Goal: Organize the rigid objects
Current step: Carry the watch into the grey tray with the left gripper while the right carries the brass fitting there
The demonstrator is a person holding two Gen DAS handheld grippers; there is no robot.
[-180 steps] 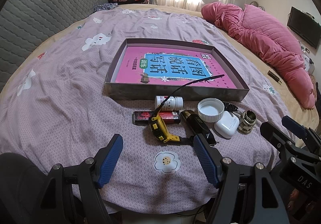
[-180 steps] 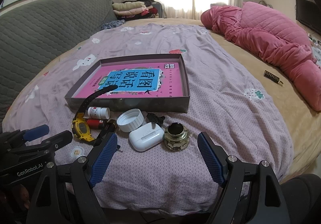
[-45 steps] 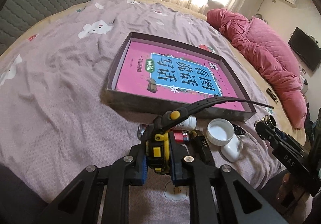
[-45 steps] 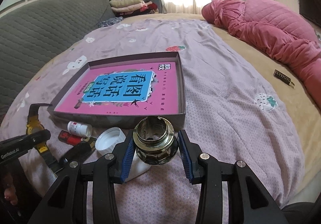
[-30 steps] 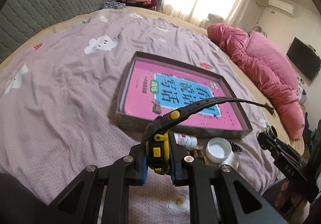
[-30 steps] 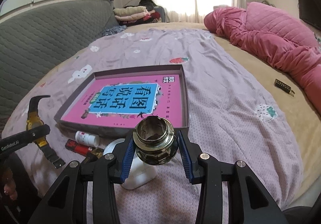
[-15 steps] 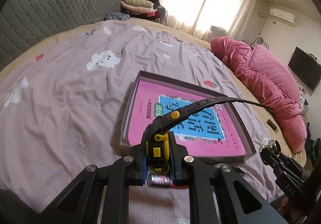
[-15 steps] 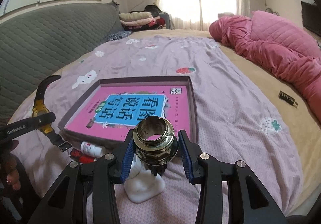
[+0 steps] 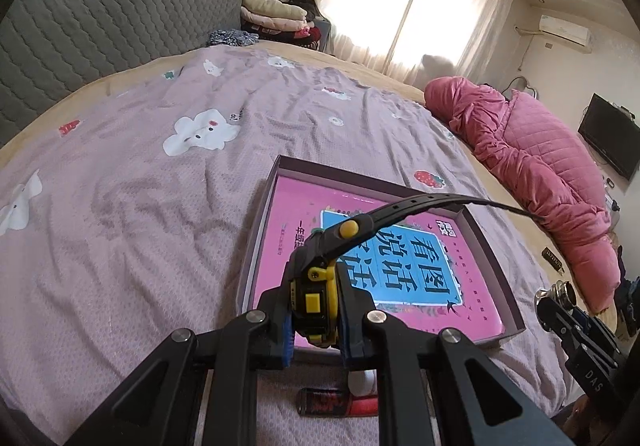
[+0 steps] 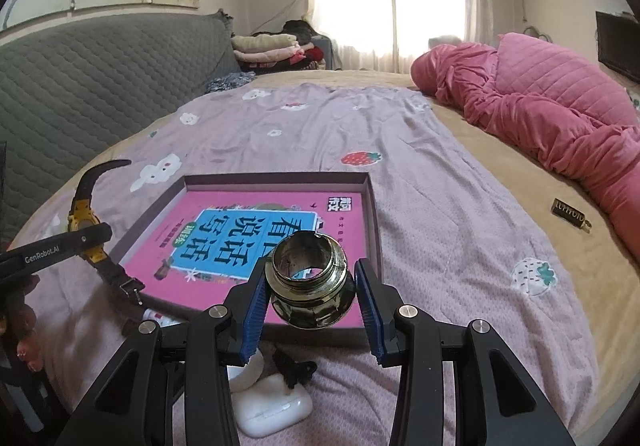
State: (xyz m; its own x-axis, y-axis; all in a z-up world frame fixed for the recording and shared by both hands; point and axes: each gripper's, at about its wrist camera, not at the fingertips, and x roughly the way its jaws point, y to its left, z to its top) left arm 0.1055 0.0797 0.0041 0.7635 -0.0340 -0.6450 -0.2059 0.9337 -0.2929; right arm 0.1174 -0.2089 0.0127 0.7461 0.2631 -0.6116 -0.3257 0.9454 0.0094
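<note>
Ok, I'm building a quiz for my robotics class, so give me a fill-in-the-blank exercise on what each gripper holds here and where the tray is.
1. The left gripper is shut on a yellow and black ____.
2. The right gripper is shut on a round brass-coloured metal ____.
3. The shallow tray on the bed holds a book with a ____ cover.
4. The white earbud case lies on the bedspread, ____ the tray.

Missing words: watch; fitting; pink; outside
</note>
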